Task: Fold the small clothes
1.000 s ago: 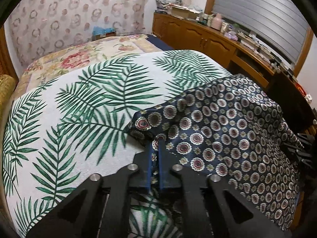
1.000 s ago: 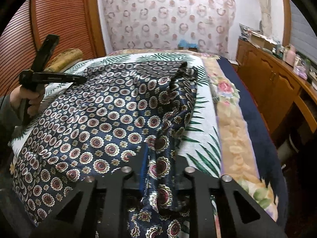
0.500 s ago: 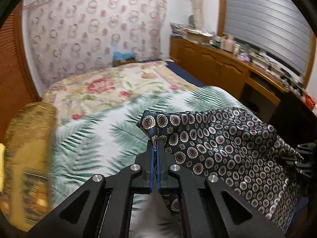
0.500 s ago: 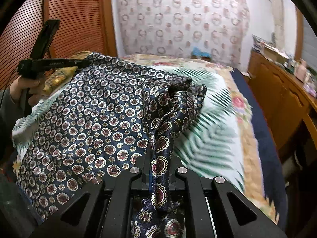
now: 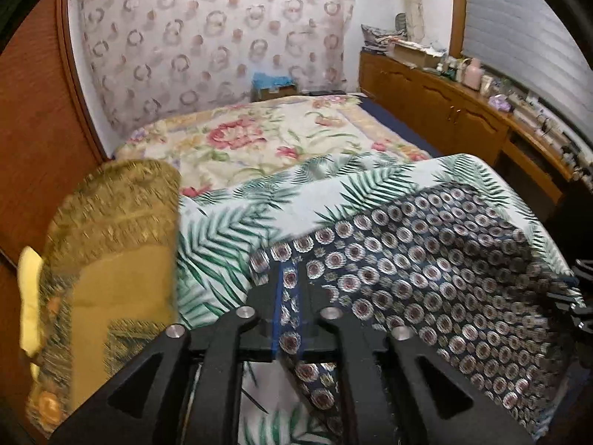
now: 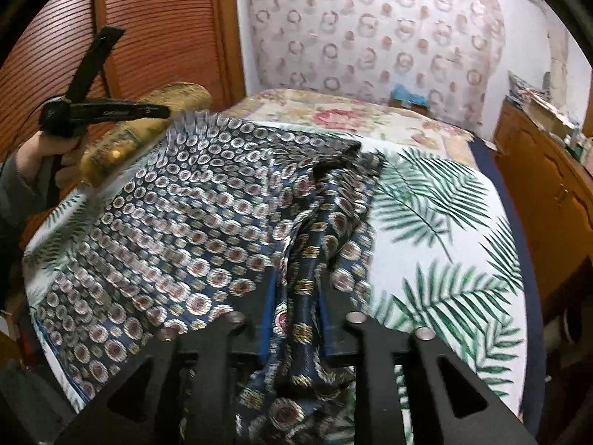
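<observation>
Two claws are working for me: the left claw (image 5: 291,293) and right claw (image 6: 296,307) are both opening, each with a fold of the navy medallion-print garment (image 6: 178,230) running between its pads. The garment is lying across the palm-leaf bedspread (image 6: 437,230) on the bed.

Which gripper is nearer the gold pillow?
Left. The left gripper sits just beside the gold pillow; the right gripper is across the patterned garment from it.
</observation>
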The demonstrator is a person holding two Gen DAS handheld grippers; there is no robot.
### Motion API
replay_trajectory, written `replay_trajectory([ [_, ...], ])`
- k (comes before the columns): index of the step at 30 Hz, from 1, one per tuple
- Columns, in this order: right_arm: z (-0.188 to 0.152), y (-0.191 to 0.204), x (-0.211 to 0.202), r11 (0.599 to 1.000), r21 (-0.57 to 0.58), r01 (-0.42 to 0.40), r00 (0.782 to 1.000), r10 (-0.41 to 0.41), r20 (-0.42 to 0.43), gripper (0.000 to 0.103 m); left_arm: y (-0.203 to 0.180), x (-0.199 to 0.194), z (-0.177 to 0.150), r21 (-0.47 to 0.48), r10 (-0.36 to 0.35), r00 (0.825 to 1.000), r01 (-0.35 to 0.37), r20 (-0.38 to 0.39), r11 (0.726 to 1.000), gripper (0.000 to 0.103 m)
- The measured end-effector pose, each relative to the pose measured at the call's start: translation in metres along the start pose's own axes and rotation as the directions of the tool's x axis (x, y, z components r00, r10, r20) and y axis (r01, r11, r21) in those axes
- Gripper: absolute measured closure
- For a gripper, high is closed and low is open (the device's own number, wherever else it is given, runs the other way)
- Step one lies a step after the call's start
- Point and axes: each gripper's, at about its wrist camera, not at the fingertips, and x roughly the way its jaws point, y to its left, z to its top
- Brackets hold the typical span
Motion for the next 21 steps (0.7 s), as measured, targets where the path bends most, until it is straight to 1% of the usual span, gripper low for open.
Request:
replay_trajectory([
  [2, 0.000, -0.004, 0.000, 1.000, 0.012, 0.025, 1.000, -0.025, -0.005, 0.061, -0.001, -0.005, -0.009, -0.009, -0.021, 1.000, 0.021, 0.011, 1.000, 0.068],
  [3, 0.002, -0.007, -0.004, 0.999, 0.017, 0.035, 0.999, -0.035, 0.000, 0.061, -0.003, -0.008, -0.014, -0.011, -0.034, 0.999, 0.034, 0.016, 0.999, 0.061],
  [4, 0.004, -0.010, -0.008, 0.999, 0.022, 0.037, 0.999, -0.037, 0.008, 0.061, -0.006, -0.011, -0.018, -0.009, -0.051, 0.999, 0.051, 0.016, 0.999, 0.059],
  [5, 0.005, -0.012, -0.013, 0.999, 0.028, 0.036, 0.999, -0.037, 0.019, 0.061, -0.007, -0.013, -0.022, -0.010, -0.058, 0.998, 0.058, 0.015, 0.998, 0.054],
  [6, 0.008, -0.015, -0.017, 0.999, 0.036, 0.035, 0.999, -0.036, 0.030, 0.061, -0.009, -0.016, -0.029, -0.013, -0.068, 0.998, 0.068, 0.015, 0.998, 0.044],
  [8, 0.016, -0.018, -0.019, 0.999, 0.036, 0.036, 0.998, -0.038, 0.043, 0.061, -0.012, -0.023, -0.037, -0.018, -0.094, 0.995, 0.094, 0.024, 0.995, 0.032],
  [9, 0.022, -0.019, -0.018, 0.999, 0.030, 0.033, 0.998, -0.035, 0.051, 0.061, -0.013, -0.026, -0.042, -0.025, -0.109, 0.994, 0.109, 0.029, 0.994, 0.030],
  [11, 0.031, -0.018, -0.011, 1.000, 0.023, 0.009, 0.999, -0.010, 0.053, 0.061, -0.015, -0.033, -0.053, -0.042, -0.129, 0.991, 0.130, 0.035, 0.991, 0.029],
  [13, 0.047, -0.017, 0.005, 1.000, 0.015, -0.013, 0.999, 0.012, 0.038, 0.061, -0.019, -0.041, -0.066, -0.052, -0.125, 0.991, 0.128, 0.048, 0.990, 0.029],
  [16, 0.065, -0.020, 0.031, 1.000, 0.014, -0.007, 1.000, 0.007, 0.010, 0.062, -0.022, -0.049, -0.082, -0.061, -0.127, 0.991, 0.130, 0.049, 0.990, 0.029],
  [17, 0.070, -0.022, 0.039, 1.000, 0.021, -0.010, 1.000, 0.010, 0.000, 0.067, -0.024, -0.050, -0.086, -0.063, -0.131, 0.990, 0.134, 0.046, 0.989, 0.029],
  [19, 0.078, -0.023, 0.057, 0.999, 0.034, -0.019, 1.000, 0.019, -0.020, 0.069, -0.025, -0.052, -0.095, -0.065, -0.131, 0.991, 0.133, 0.034, 0.989, 0.029],
  [20, 0.083, -0.024, 0.064, 0.999, 0.035, -0.023, 0.999, 0.024, -0.032, 0.073, -0.026, -0.053, -0.098, -0.065, -0.132, 0.991, 0.133, 0.029, 0.989, 0.029],
  [21, 0.085, -0.024, 0.074, 0.999, 0.035, -0.029, 0.998, 0.030, -0.050, 0.080, -0.027, -0.054, -0.102, -0.064, -0.132, 0.991, 0.133, 0.025, 0.989, 0.029],
])
